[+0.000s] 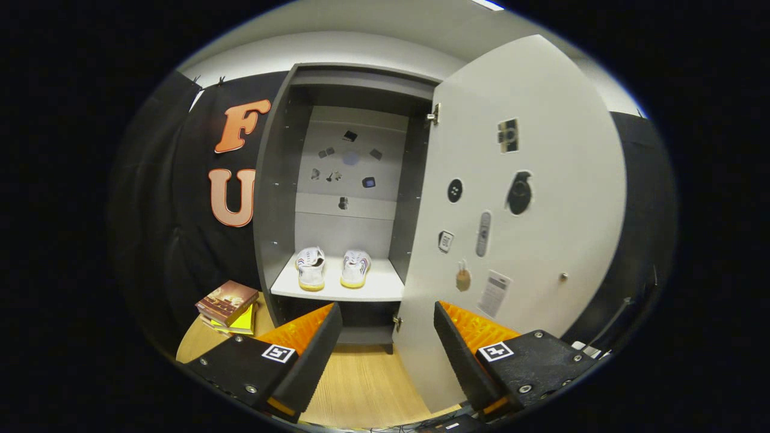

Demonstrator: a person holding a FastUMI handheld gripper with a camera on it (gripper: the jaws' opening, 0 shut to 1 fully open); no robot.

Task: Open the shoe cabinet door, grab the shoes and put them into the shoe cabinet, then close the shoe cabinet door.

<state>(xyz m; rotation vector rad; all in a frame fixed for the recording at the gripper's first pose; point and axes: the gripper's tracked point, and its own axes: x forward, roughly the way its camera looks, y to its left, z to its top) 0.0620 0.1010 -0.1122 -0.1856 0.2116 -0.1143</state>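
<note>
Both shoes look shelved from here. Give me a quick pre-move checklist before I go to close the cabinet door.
1. Shoes on the shelf: ok, both sit side by side, heels facing out.
2. Shoes clear of the shelf's front edge: ok, set back from it.
3. Gripper empty: ok, fingers apart with nothing between them.
4. Door state: not ok yet, swung wide open beyond the right finger.
5. Door's swing path: ok as far as visible; the books lie left of the cabinet.
6. Door knob: ok, visible near the free edge; the gripper is not on it.
</note>
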